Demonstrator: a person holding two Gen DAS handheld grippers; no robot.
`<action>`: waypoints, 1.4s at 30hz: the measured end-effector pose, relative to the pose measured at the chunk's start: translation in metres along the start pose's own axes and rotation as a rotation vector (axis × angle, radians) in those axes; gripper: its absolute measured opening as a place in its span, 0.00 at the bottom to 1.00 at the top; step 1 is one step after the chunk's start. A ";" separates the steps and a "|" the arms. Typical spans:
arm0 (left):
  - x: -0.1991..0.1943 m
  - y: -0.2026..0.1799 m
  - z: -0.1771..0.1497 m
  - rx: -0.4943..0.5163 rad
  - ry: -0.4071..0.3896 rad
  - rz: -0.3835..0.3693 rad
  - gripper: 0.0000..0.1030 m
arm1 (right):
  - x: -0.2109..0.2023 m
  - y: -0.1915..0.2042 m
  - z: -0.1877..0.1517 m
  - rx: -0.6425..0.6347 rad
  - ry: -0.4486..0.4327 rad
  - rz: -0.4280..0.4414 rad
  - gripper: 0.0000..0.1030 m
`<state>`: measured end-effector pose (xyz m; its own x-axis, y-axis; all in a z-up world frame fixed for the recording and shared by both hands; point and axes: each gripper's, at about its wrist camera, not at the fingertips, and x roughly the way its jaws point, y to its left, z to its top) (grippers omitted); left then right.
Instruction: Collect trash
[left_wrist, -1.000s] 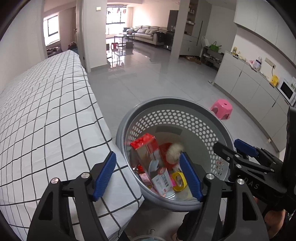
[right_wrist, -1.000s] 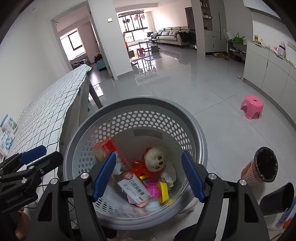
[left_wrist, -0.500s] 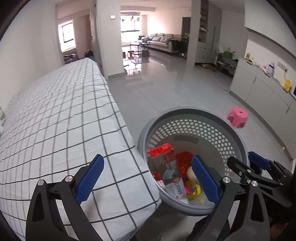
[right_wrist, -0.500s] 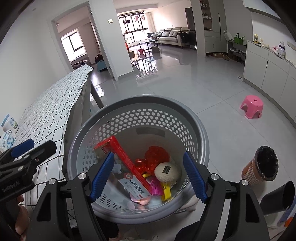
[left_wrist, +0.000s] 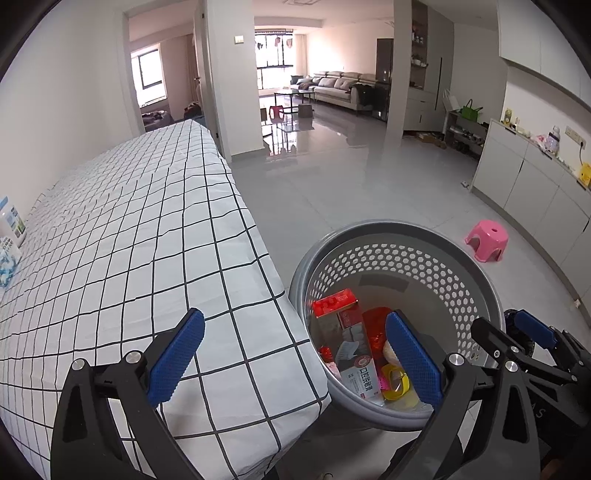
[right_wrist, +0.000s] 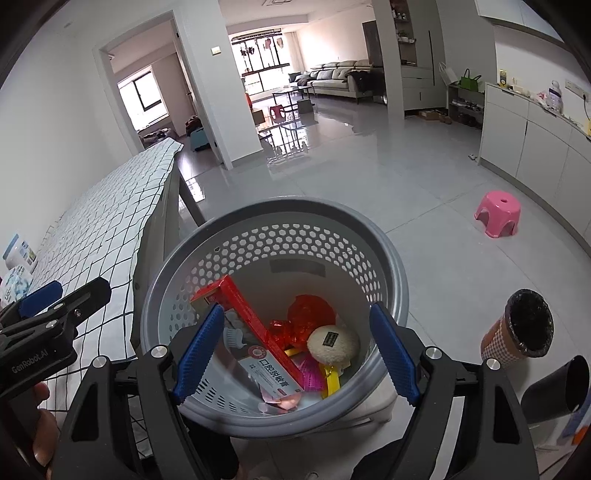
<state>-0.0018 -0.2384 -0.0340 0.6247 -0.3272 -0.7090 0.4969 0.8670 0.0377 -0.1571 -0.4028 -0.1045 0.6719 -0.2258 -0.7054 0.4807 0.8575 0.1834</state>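
A grey perforated basket (right_wrist: 280, 218) stands on the floor beside the bed and also shows in the left wrist view (left_wrist: 402, 227). It holds trash: a red toothpaste box (right_wrist: 255, 325), a red wrapper (right_wrist: 310, 314), a cream round puff (right_wrist: 334, 345) and a yellow tape ring (left_wrist: 395, 380). My right gripper (right_wrist: 295, 350) is open and empty above the basket. My left gripper (left_wrist: 291, 356) is open and empty over the bed's corner, beside the basket. The right gripper's fingers (left_wrist: 532, 332) show at the left wrist view's right edge.
The bed with a checked sheet (left_wrist: 129, 240) fills the left. White packets (left_wrist: 9, 229) lie at its far left edge. A pink stool (right_wrist: 498, 212), a brown checked bin (right_wrist: 521, 328) and a black bin (right_wrist: 557, 387) stand on the tiled floor at right. Cabinets (left_wrist: 535, 184) line the right wall.
The left gripper has moved left and back from above the basket toward the bed. A cream puff has dropped and settled in the basket. The right gripper has barely moved.
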 end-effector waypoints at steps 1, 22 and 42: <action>-0.001 -0.001 0.000 0.002 -0.003 0.000 0.94 | -0.001 0.000 0.000 -0.003 -0.003 -0.006 0.75; 0.000 -0.001 -0.002 -0.004 0.002 0.013 0.94 | -0.007 0.003 0.000 -0.007 -0.011 -0.011 0.77; -0.004 0.002 -0.003 -0.017 -0.016 0.042 0.94 | -0.007 0.009 0.000 -0.012 -0.009 -0.011 0.77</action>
<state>-0.0050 -0.2338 -0.0332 0.6542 -0.2961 -0.6960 0.4601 0.8861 0.0554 -0.1572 -0.3938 -0.0980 0.6718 -0.2392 -0.7010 0.4810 0.8606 0.1673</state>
